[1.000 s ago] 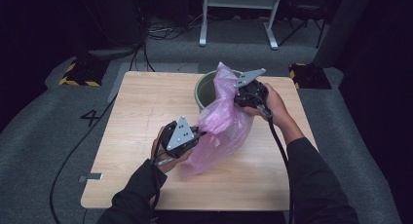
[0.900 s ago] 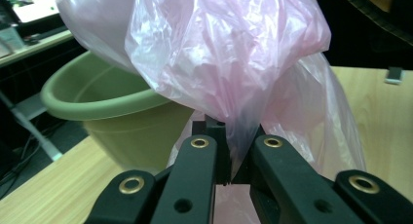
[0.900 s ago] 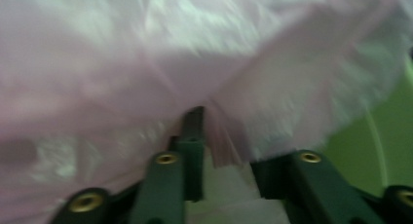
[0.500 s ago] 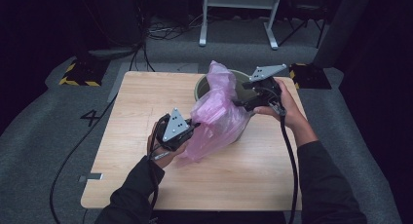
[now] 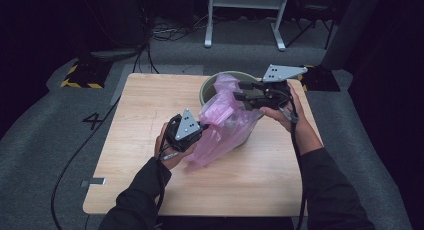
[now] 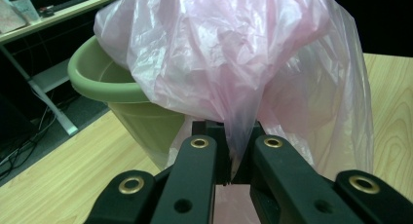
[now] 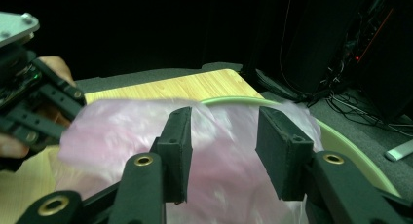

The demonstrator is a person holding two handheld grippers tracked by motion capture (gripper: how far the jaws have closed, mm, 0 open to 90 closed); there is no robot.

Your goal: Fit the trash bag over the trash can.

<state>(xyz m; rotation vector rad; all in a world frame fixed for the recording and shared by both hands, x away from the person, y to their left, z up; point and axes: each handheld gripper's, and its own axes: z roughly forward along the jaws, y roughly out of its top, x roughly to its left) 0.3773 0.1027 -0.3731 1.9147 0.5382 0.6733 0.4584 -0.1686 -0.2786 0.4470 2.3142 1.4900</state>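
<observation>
Pink bag draped over a green bin on the bench

High view: the pink bag [image 5: 225,125] hangs over the green bin [image 5: 210,85], between the left tongs [image 5: 200,126] and right tongs [image 5: 240,96]. Left gripper view: the jaws pinch a fold of bag (tight). Right gripper view: jaws spread, just been closing, above the bag without pressing it.

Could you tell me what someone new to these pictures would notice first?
The crumpled pink plastic bag draws the eye: it drapes over the near rim of the green bin standing toward the far side of the wooden table. The left gripper is shut on a fold of it low down, while the right gripper, jaws apart, hovers above the bag over the bin's mouth.
</observation>
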